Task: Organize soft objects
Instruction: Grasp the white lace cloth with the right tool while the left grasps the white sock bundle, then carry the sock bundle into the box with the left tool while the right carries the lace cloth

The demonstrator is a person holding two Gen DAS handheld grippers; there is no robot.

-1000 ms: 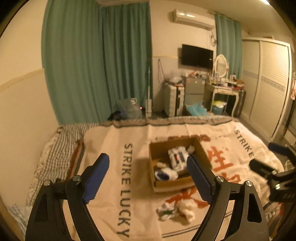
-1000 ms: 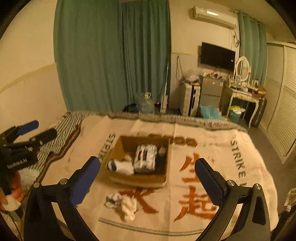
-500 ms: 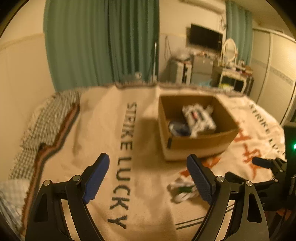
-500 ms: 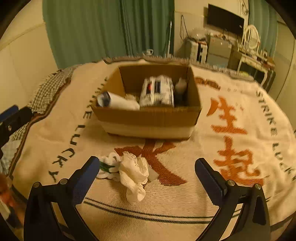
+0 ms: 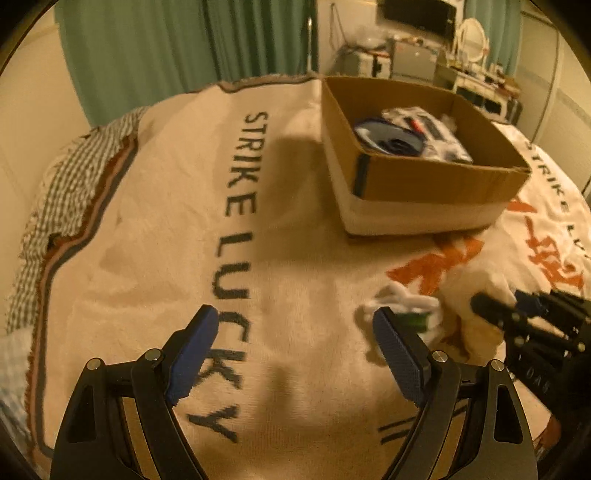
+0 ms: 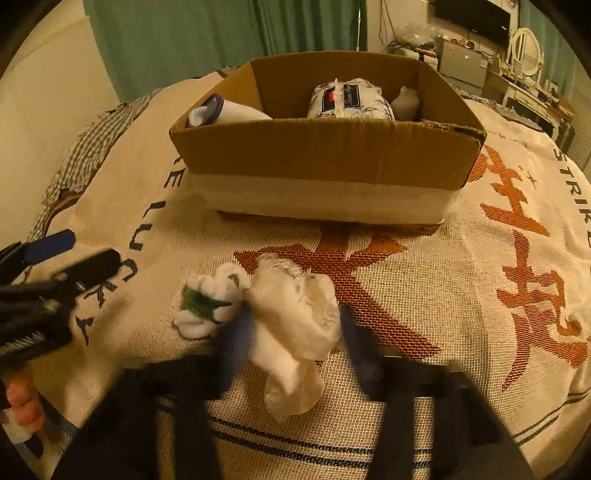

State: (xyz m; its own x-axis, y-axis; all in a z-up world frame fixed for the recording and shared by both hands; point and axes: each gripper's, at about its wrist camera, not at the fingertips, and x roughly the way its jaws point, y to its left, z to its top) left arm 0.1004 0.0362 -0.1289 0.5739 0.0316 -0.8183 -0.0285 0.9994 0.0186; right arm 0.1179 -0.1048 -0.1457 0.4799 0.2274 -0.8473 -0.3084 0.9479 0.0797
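Right gripper [image 6: 291, 332], motion-blurred, straddles the crumpled cream cloth [image 6: 299, 321] with its jaws apart, one on each side; whether they touch it I cannot tell. That cloth lies on the printed beige blanket [image 6: 461, 258] in front of the open brown cardboard box [image 6: 325, 155], touching a white-and-green sock bundle [image 6: 210, 301]. Left gripper [image 5: 291, 350] hangs wide open above the blanket, just beside the bundle.

green curtains [image 5: 184, 44], vanity mirror [image 6: 532, 46], television [image 6: 476, 18]
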